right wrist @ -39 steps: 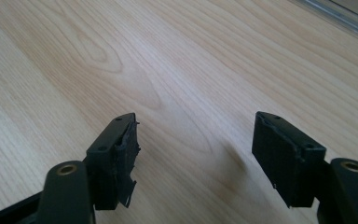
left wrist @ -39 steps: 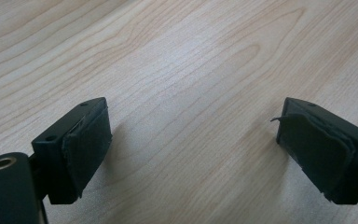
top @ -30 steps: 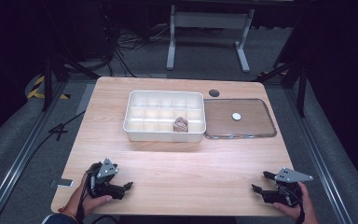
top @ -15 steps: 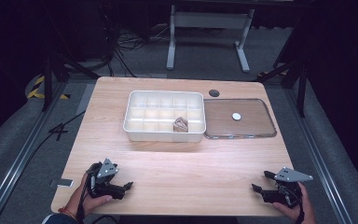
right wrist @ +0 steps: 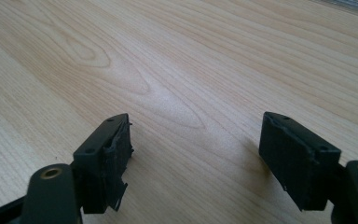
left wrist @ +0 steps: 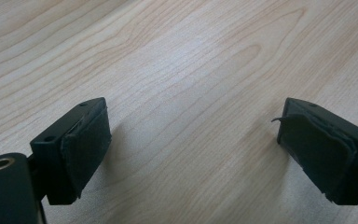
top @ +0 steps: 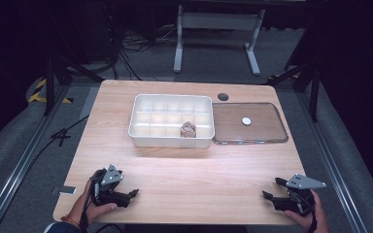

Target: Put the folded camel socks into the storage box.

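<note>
high view overhead; tool views skim table (top: 184, 165).

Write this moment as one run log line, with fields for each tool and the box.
left tool: open, empty | right tool: open, empty | white plastic compartment box: mid-table, brown crumpled object inside | clear lid: beside box

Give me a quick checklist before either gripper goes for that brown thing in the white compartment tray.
1. Left gripper open with nothing between its jaws: ok.
2. Right gripper open with nothing between its jaws: ok.
3. Brown object sits inside one compartment in the near row of the white tray: ok.
4. Clear lid lies flat beside the tray, right of it, off the compartments: ok.
5. Bare table between both grippers and the tray: ok.
6. What the brown object is made of and how it will take a grip: cannot tell.
</note>
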`<state>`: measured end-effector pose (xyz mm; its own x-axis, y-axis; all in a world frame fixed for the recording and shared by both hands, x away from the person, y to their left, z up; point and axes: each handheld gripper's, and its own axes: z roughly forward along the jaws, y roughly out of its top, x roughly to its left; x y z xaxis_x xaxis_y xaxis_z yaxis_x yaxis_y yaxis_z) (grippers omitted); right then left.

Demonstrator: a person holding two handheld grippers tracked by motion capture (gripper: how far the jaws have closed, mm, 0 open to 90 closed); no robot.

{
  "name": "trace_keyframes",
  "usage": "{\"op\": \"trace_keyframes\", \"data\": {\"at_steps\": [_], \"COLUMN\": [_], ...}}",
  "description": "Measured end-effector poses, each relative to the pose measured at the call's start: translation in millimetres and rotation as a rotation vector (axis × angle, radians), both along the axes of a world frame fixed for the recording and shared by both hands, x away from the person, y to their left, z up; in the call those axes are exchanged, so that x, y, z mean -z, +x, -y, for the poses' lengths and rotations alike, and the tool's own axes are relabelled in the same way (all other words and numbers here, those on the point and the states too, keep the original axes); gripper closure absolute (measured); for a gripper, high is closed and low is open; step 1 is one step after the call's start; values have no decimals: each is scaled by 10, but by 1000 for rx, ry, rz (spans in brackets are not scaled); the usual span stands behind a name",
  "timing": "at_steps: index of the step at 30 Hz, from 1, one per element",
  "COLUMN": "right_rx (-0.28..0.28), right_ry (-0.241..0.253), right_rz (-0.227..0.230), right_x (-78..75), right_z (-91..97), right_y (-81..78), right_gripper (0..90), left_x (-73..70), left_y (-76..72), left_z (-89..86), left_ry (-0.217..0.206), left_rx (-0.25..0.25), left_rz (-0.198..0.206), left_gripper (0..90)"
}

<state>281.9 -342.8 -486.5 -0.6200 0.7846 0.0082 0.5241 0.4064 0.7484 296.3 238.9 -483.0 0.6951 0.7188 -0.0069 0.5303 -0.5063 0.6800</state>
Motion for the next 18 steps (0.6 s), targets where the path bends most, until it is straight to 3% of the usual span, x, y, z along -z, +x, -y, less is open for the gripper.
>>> {"op": "trace_keyframes", "data": {"at_steps": [18], "right_rx": [9], "right_ry": [1], "right_rz": [-2], "right_x": [-1], "right_z": [2], "right_y": [1], "right_gripper": [256], "left_x": [2], "left_y": [10], "left_z": [5], "left_ry": [-2], "left_rx": [-1], "left_rz": [0], "left_gripper": [89]}}
